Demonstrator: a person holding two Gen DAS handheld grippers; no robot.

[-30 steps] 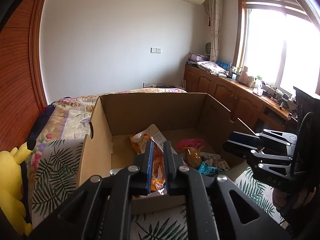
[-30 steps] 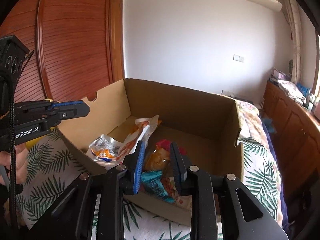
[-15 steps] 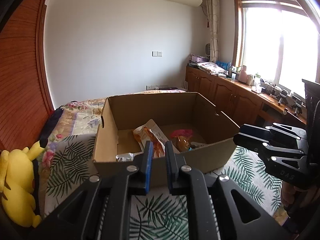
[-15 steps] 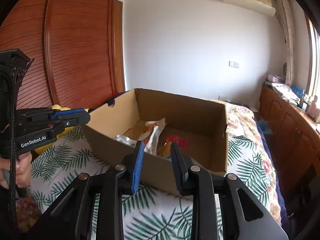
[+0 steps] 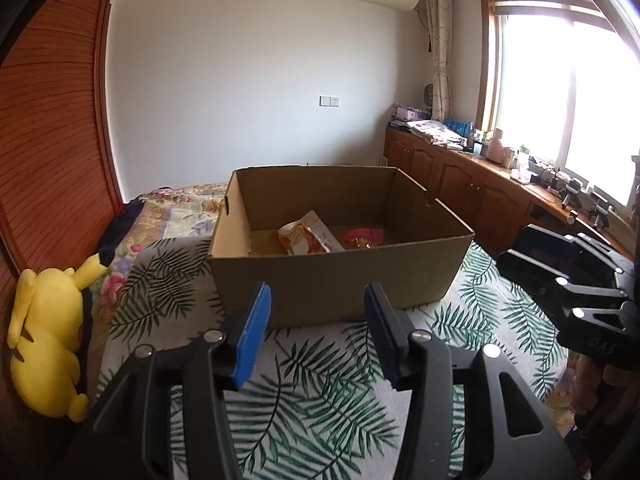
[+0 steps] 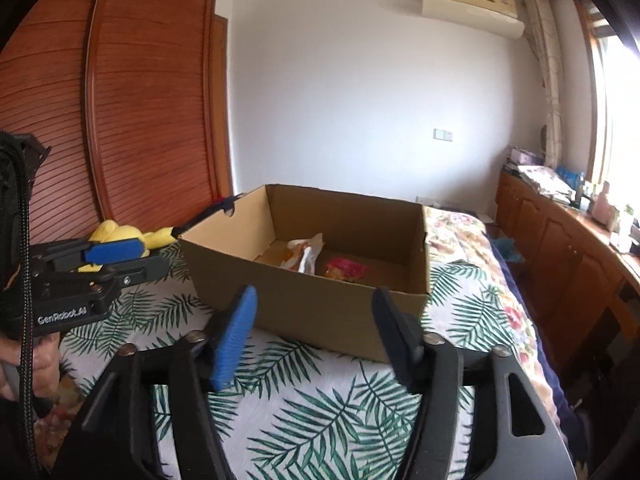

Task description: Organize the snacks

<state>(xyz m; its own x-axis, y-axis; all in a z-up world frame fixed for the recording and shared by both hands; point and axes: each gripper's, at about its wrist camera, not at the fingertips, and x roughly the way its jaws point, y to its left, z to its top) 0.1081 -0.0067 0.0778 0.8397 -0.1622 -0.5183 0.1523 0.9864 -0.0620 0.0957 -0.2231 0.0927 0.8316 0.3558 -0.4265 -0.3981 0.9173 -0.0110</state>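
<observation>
Both tools [image 5: 316,320] [image 6: 314,320] (previously closed) now gape before box [image 5: 340,280].

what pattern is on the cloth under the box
Green palm leaves on white cloth, under the box; clearest in the left wrist view.

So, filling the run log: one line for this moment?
left gripper: open, empty | right gripper: open, empty | snacks: in cardboard box

Matt brown cardboard box [image 5: 336,280]; glossy plastic snack packets [image 5: 308,238]; leaf-print cloth bedspread [image 5: 320,392]; plush yellow toy [image 5: 48,340].
</observation>
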